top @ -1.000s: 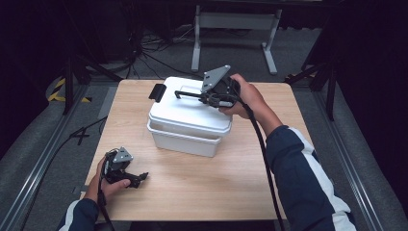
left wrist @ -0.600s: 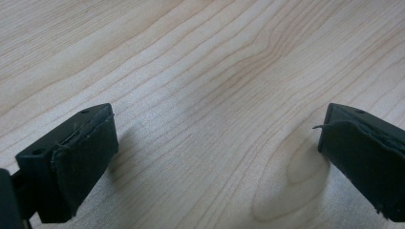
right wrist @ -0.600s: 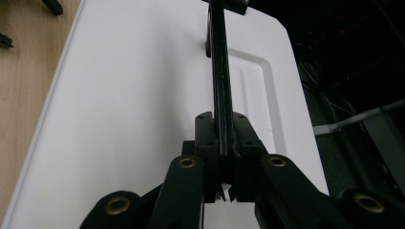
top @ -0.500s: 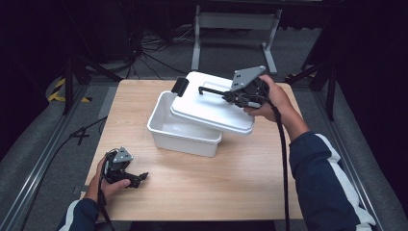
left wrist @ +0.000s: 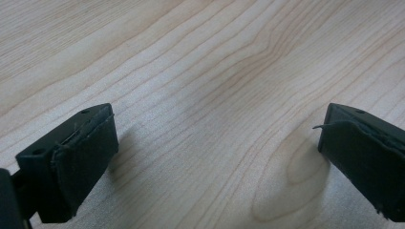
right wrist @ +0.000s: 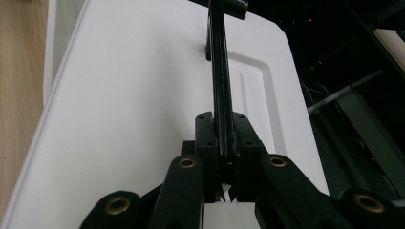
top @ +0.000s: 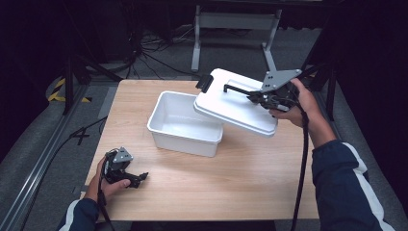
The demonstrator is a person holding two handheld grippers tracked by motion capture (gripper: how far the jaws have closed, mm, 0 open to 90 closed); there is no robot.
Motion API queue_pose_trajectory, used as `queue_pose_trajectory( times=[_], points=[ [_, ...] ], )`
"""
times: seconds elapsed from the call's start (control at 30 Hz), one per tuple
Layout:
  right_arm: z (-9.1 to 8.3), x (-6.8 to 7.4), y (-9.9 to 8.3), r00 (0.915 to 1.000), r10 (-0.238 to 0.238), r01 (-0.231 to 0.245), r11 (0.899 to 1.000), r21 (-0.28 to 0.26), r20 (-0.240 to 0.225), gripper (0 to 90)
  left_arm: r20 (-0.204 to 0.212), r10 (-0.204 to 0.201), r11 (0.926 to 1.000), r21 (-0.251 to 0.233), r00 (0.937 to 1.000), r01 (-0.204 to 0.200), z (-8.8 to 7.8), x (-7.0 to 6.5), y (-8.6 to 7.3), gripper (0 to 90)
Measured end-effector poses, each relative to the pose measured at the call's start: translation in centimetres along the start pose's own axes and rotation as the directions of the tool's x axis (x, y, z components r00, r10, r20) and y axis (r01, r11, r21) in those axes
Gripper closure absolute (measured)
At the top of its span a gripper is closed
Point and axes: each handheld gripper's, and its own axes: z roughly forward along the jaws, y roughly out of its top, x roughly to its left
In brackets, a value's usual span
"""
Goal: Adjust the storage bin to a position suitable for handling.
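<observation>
1. I am reading no text, label, brand or number on the white lid [top: 234,107], the white tub [top: 181,126] or the wooden table [top: 250,178].
2. I am finding nothing legible on either gripper.

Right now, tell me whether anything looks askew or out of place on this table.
The white lid is off the white bin: it hangs tilted in the air, its low edge overlapping the bin's right rim, held by its black handle in the right gripper. Nothing looks spilled or damaged.
</observation>
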Motion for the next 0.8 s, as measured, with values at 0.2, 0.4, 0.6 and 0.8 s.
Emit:
queue_pose_trajectory(
  times=[0.2, 0.4, 0.6, 0.8],
  points=[
    [-1.9, -0.6, -2.2, 0.9986, 0.039, -0.039, 0.999, -0.005, 0.036, 84.5, 0.000, 0.000, 1.0000, 0.000, 1.0000, 0.000, 0.0, 0.0, 0.0, 0.2],
    [-2.8, -0.9, -3.8, 0.9966, 0.060, -0.060, 0.998, 0.007, 0.056, 84.5, -0.003, 0.000, 1.0000, -0.004, 1.0000, 0.000, 0.0, 0.0, 0.0, 0.2],
    [-3.6, -1.1, -5.4, 0.9931, 0.089, -0.091, 0.996, 0.017, 0.076, 84.5, -0.003, 0.000, 1.0000, -0.005, 1.0000, 0.000, 0.0, 0.0, 0.0, 0.2],
    [-3.9, -1.3, -7.2, 0.9891, 0.117, -0.120, 0.992, 0.028, 0.089, 84.5, -0.003, 0.002, 1.0000, -0.002, 1.0000, -0.002, 0.0, 0.0, 0.0, 0.2]
  ],
)
